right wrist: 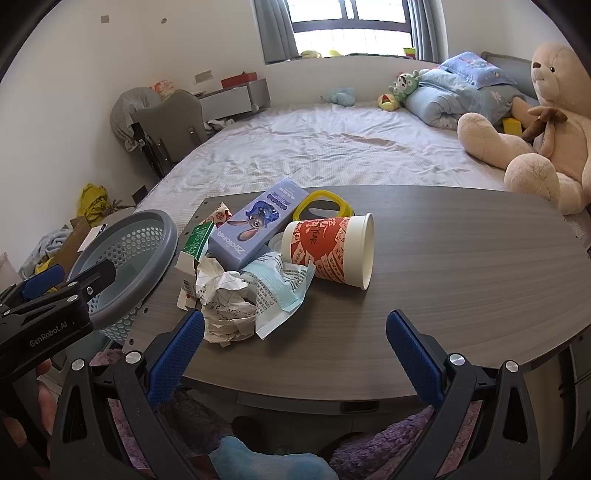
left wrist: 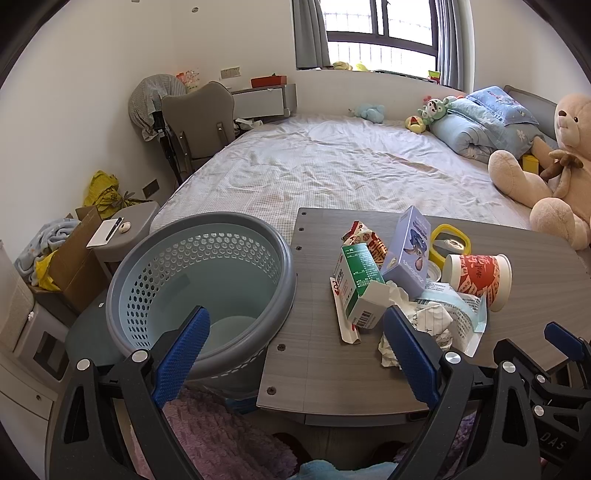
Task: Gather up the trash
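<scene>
Bright daylight from the blown-out window [left wrist: 380,22] lights both sharp views; fisheye edges bend and darken.

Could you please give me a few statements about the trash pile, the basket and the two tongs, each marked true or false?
1. The paper cup lies on its side on the table. True.
2. The basket already holds the crumpled paper. False: the crumpled paper is on the table, and no trash shows inside the basket.
3. The right tongs are shut on the purple box. False: they are open and hold nothing; the purple box rests in the pile.
4. The left tongs are open. True.
5. The basket stands to the left of the table. True.
6. The green carton stands apart from the pile. False: the green carton lies in the pile against the purple box.
</scene>
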The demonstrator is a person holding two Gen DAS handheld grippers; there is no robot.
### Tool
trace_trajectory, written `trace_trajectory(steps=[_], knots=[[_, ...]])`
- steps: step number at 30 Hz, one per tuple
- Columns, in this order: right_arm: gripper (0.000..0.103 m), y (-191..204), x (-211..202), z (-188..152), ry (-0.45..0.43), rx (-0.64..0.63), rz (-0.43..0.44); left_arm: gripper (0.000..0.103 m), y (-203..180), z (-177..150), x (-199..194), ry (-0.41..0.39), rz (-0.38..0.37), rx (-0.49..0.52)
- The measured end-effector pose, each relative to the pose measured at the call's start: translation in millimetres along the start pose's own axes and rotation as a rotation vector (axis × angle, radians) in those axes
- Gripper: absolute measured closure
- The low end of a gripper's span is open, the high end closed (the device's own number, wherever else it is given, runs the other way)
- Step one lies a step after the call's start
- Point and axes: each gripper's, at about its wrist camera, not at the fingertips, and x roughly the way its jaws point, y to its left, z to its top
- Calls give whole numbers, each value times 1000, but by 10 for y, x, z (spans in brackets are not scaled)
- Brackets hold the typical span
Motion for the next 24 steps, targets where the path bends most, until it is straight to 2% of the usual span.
trace_trajectory(steps=[24], knots=[[6,-18,43,-27,4,10,4,12,-6,-5,-3,-3,3,0]])
